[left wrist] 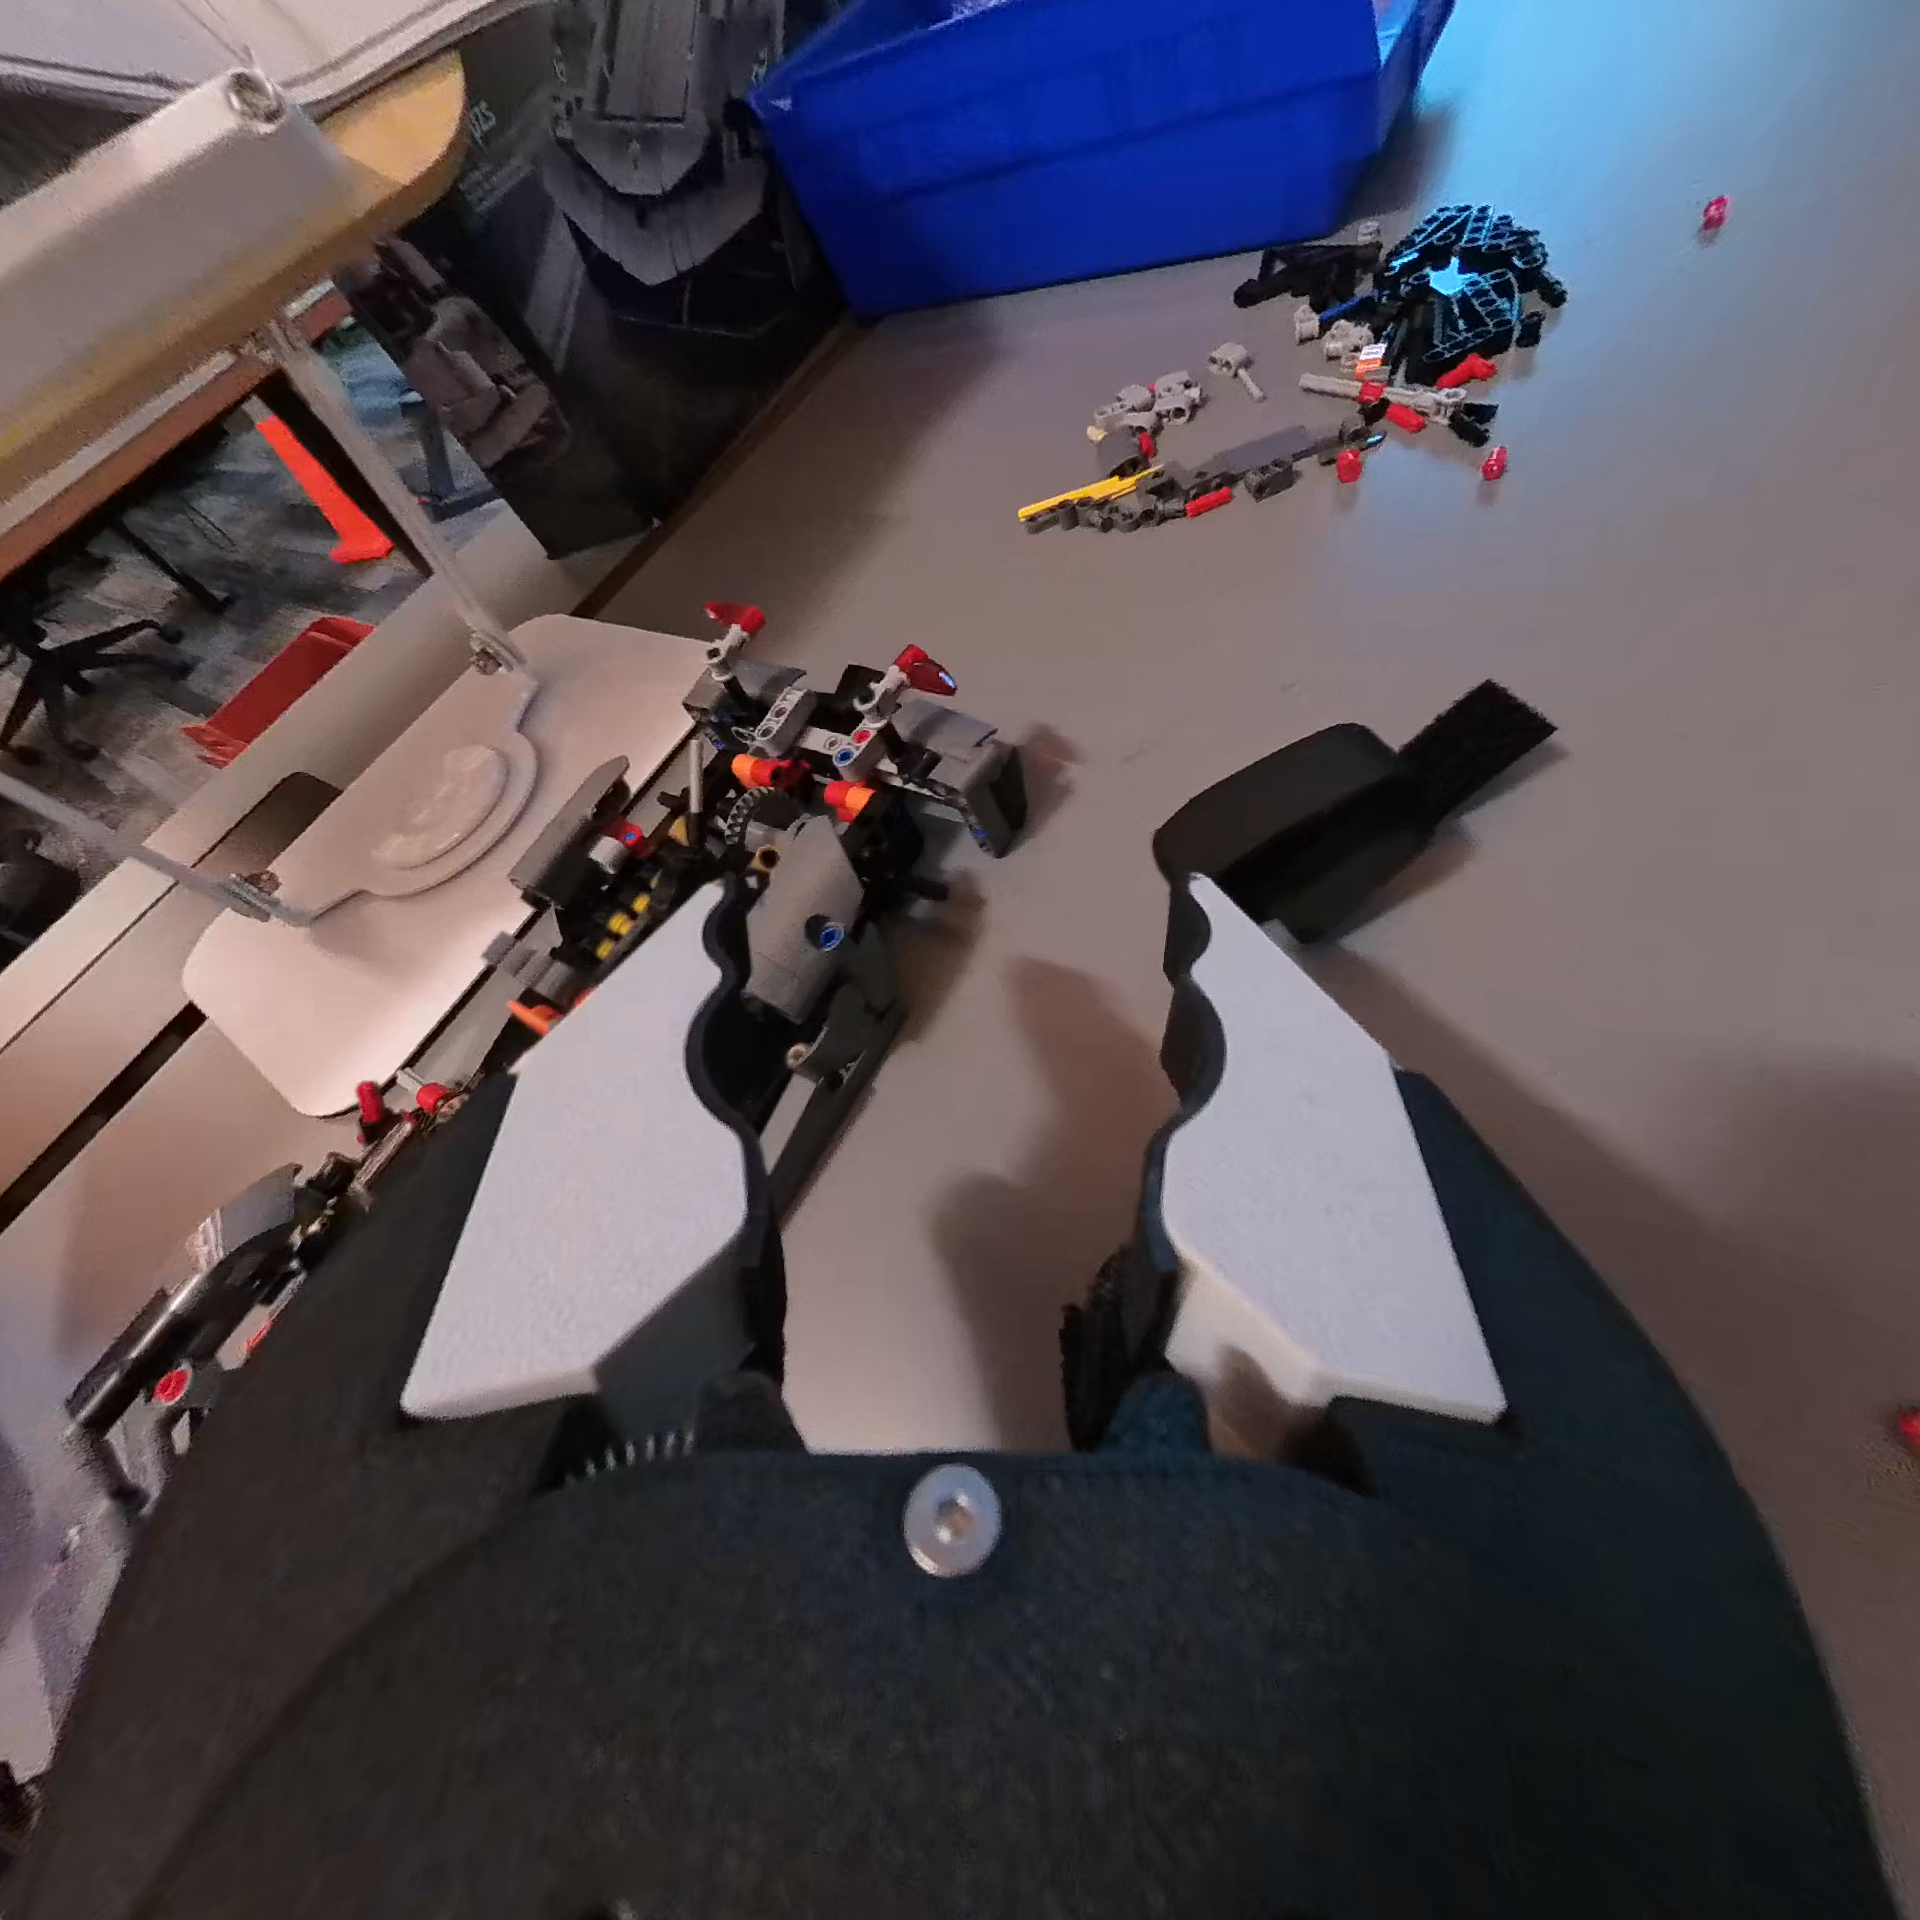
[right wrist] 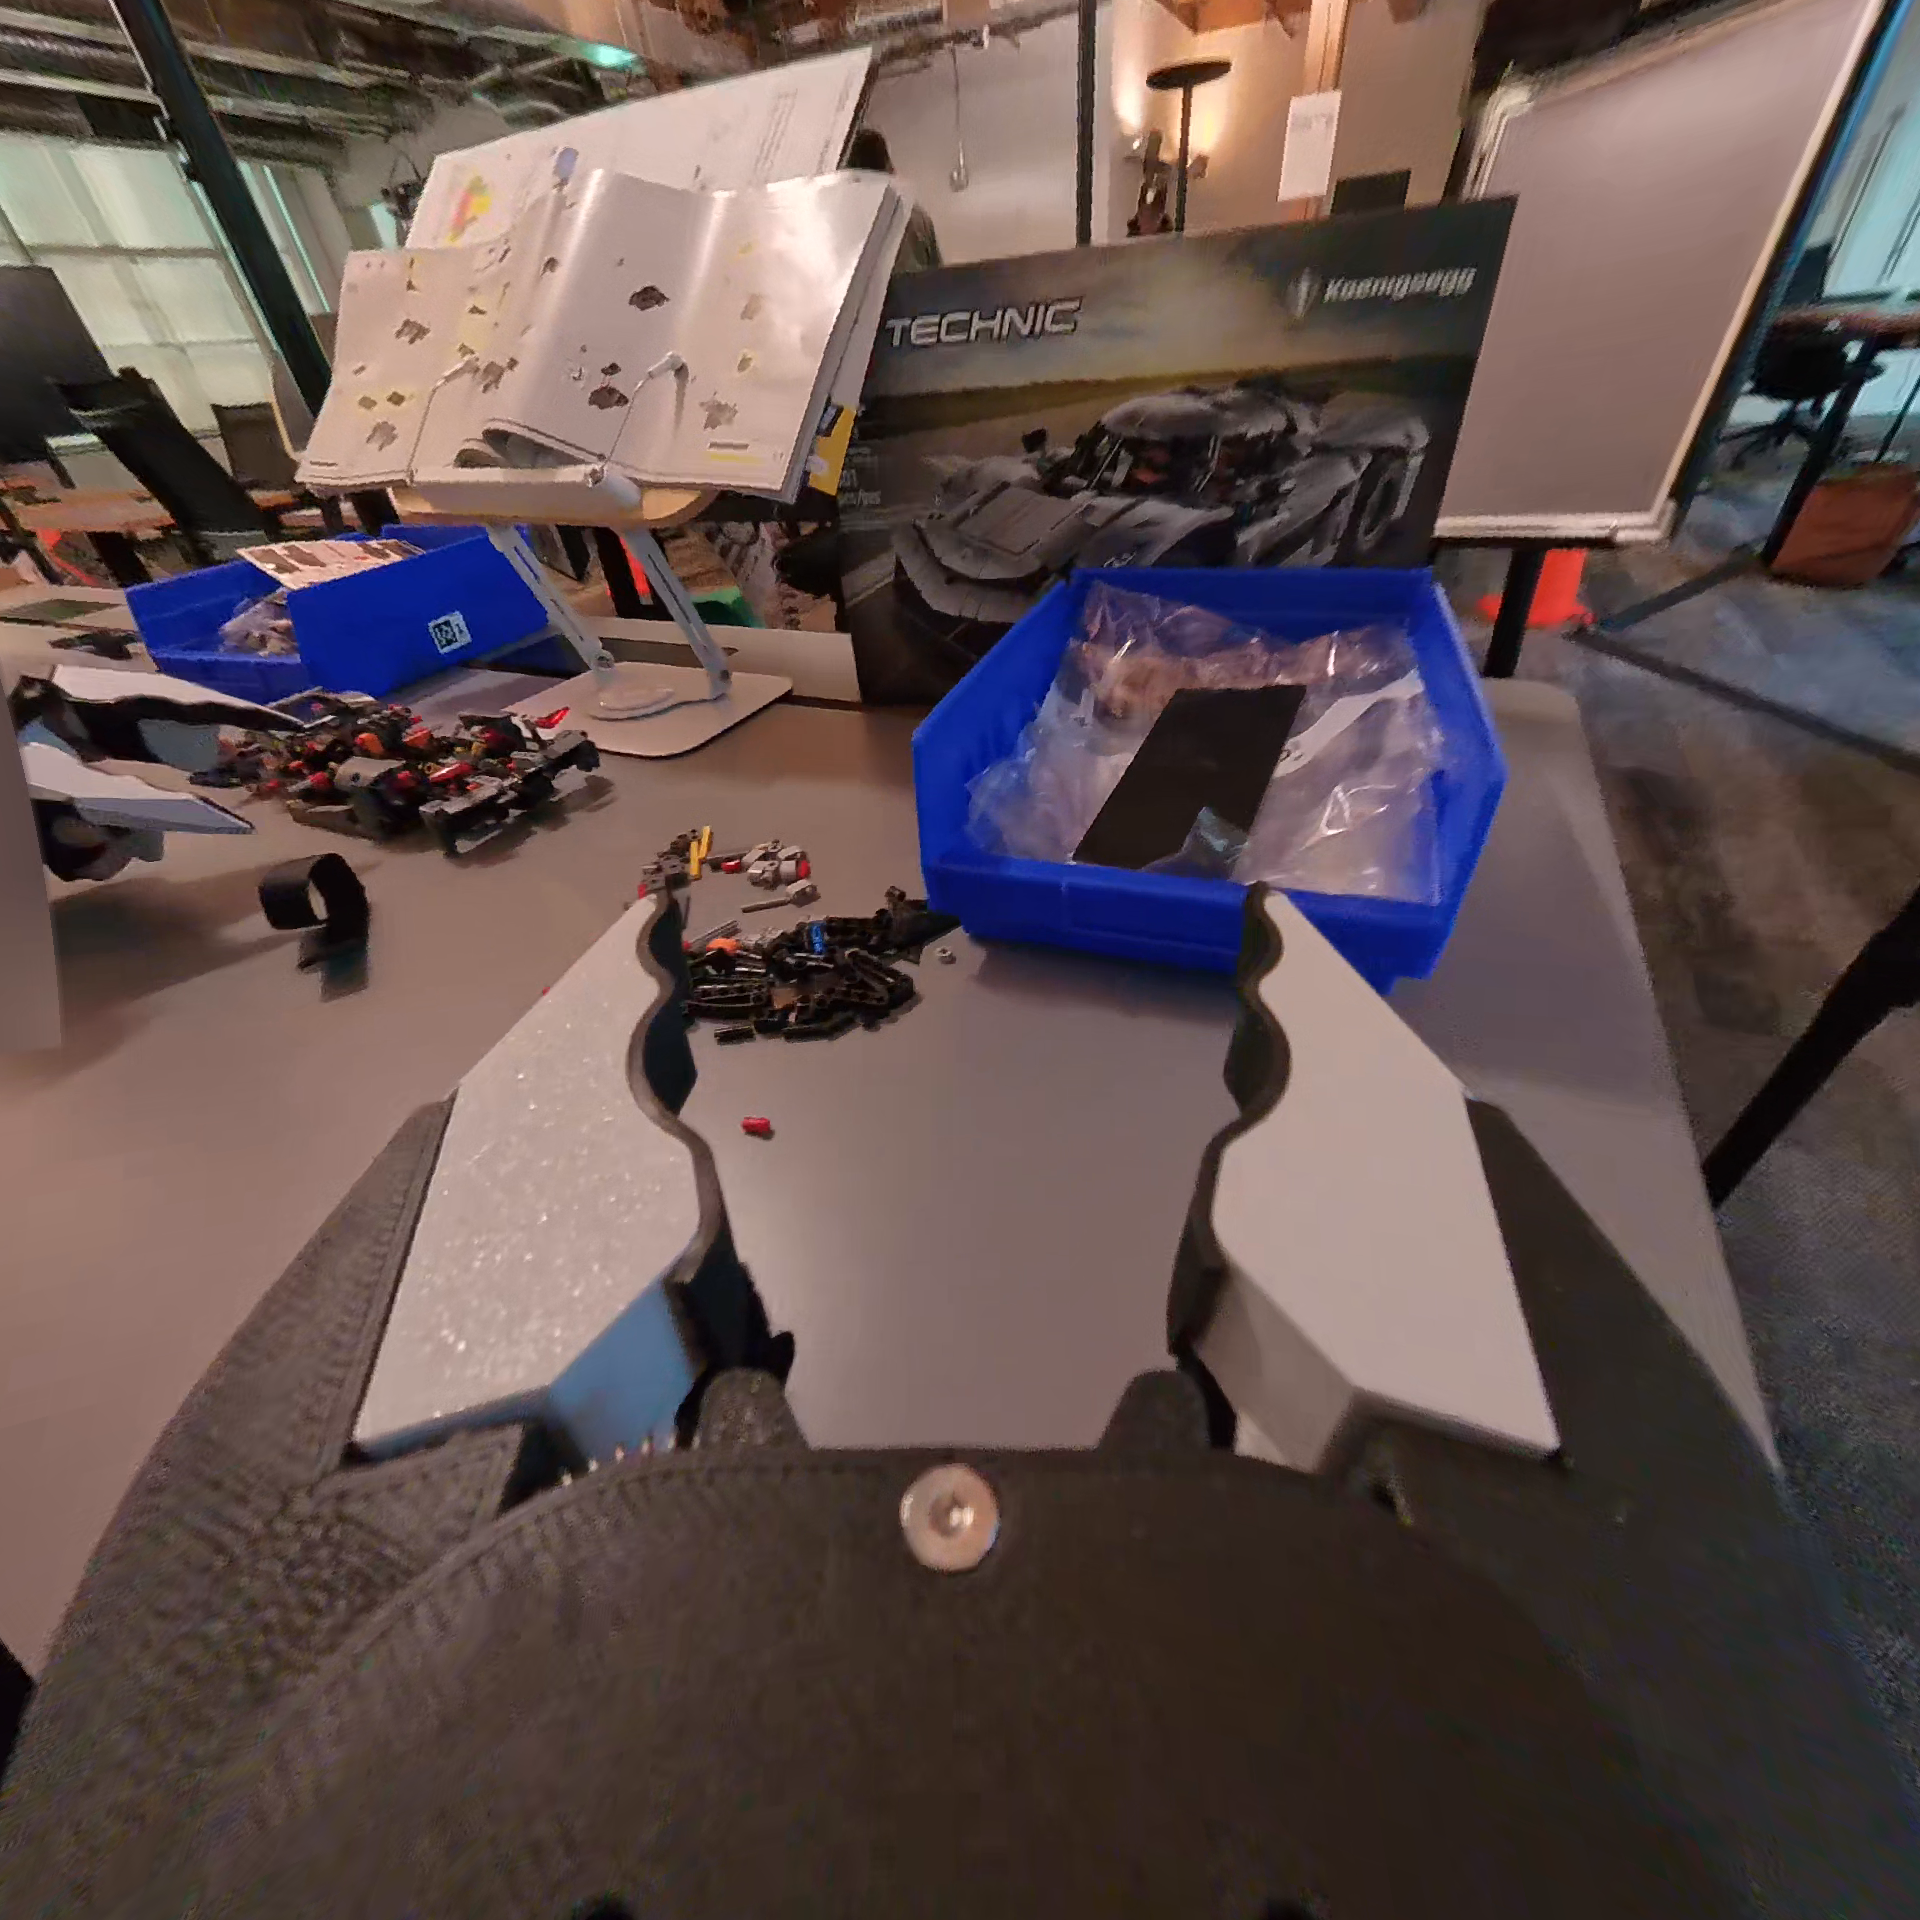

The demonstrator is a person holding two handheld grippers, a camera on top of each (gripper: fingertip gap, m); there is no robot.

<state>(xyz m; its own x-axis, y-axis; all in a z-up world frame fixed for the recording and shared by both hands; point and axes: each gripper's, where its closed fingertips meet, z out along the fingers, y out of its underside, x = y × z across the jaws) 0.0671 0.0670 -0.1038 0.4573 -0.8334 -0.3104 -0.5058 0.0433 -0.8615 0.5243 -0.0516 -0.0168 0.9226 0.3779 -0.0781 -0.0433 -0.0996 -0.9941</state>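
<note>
left wrist view has the left tongs (left wrist: 956,935) spread wide and empty over the table (left wrist: 1558,727), the half-built brick car (left wrist: 831,790) just upper left of them, while right tongs (right wrist: 951,935), also agape, face loose black pieces (right wrist: 800,987).

Right gripper (right wrist: 951,925), fingers apart, above loose black pieces (right wrist: 800,987).

left gripper (left wrist: 951,904): grey wavy-edged fingers, black textured body, silver screw | right gripper (right wrist: 951,920): apparently identical
</note>
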